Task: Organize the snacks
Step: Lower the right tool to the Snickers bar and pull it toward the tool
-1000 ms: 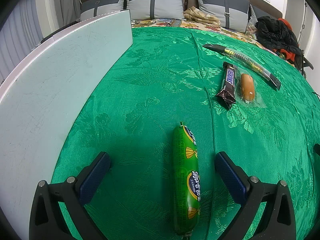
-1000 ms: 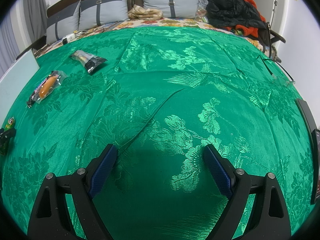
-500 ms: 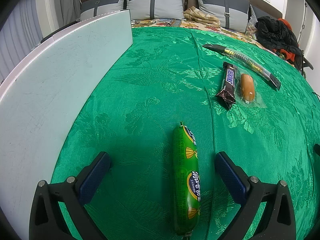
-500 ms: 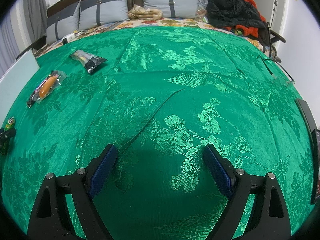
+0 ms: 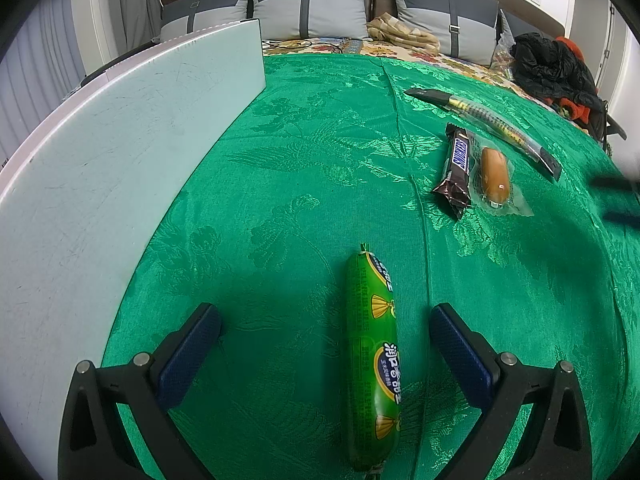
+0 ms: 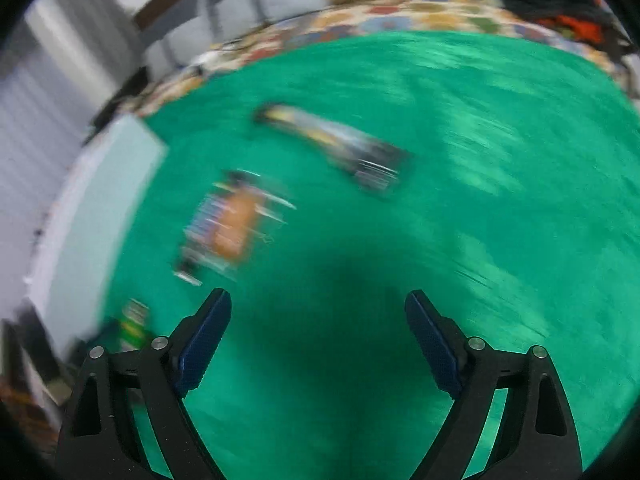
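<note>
Left tool point(image 5: 324, 330) spread wide, green sausage point(image 5: 372, 364) between its jaws, untouched

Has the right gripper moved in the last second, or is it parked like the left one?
Yes. The right gripper has swung left and forward: the bagged sausage and the long dark packet sit nearer the frame's centre, and the view is motion-blurred.
</note>
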